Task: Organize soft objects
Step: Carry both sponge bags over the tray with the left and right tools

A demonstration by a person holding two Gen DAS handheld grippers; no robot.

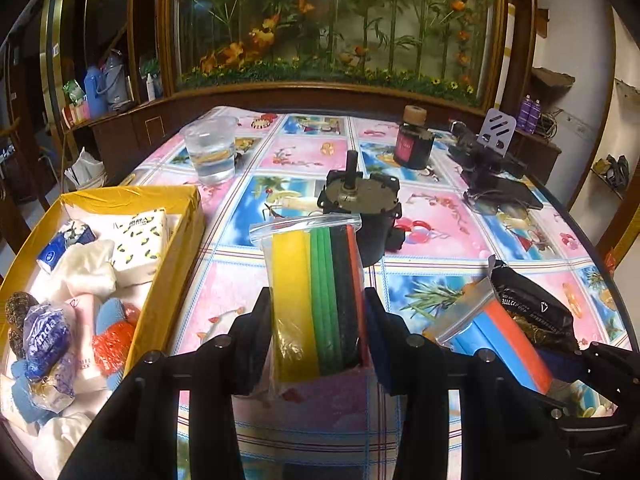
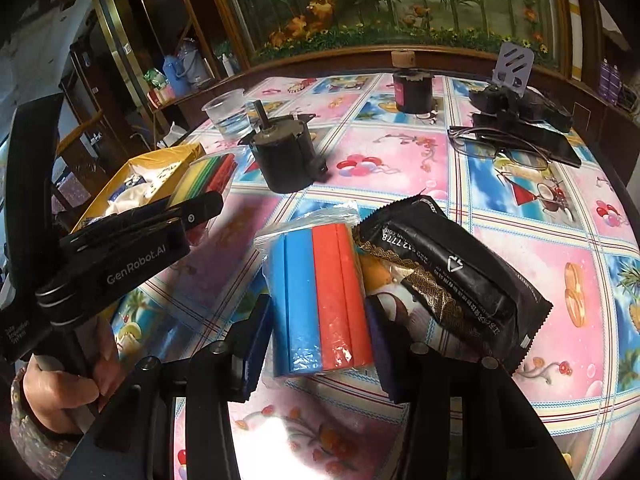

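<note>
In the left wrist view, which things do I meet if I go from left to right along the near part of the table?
Yellow box of tissue packs → bag of yellow, green and black foam strips between the left gripper fingers → bag of blue and orange foam strips → black packet.

Two clear zip bags of foam strips on the tablecloth — yellow-green-black bag (image 1: 316, 300) at nine o'clock of blue-orange bag (image 2: 320, 300), well apart.
</note>
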